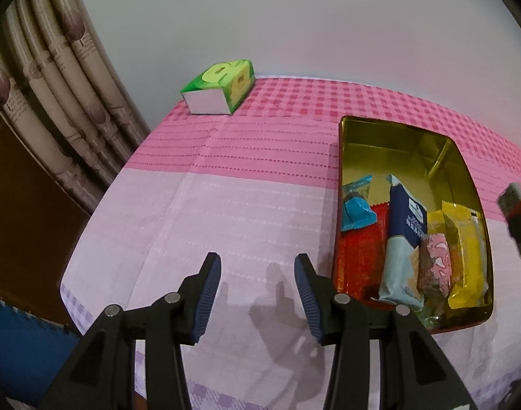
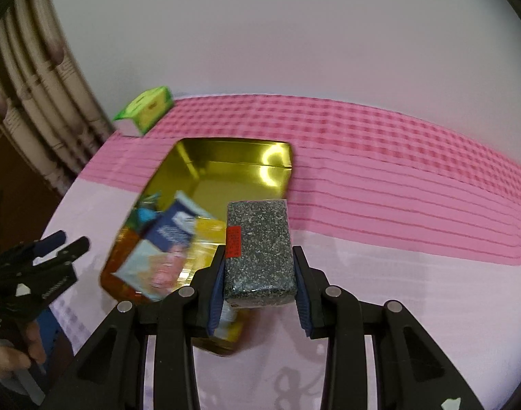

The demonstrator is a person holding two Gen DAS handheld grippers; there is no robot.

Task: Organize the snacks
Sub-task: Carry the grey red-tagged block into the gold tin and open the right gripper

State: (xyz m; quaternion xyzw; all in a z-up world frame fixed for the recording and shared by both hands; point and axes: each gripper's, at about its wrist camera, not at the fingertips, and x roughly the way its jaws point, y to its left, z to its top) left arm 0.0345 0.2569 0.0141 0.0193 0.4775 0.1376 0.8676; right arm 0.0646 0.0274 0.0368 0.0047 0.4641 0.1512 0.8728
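Snacks nearly sorted: my right gripper (image 2: 258, 275) clamps a speckled grey-green wrapped rectangular block (image 2: 258, 249) above the bench (image 2: 397, 290), its long axis pointing to 12 o'clock. The gold rectangular metal tin (image 2: 226, 171) lies at 10 o'clock. My left gripper (image 1: 257, 294) hangs released, holding nothing. Risk, I judge: the block catching the tin's crowded near end and tipping out.

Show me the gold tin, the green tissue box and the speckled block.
gold tin (image 1: 390, 143): left wrist view, bare inner floor.
green tissue box (image 1: 223, 80): left wrist view, top face.
speckled block (image 2: 258, 242): right wrist view, top face.
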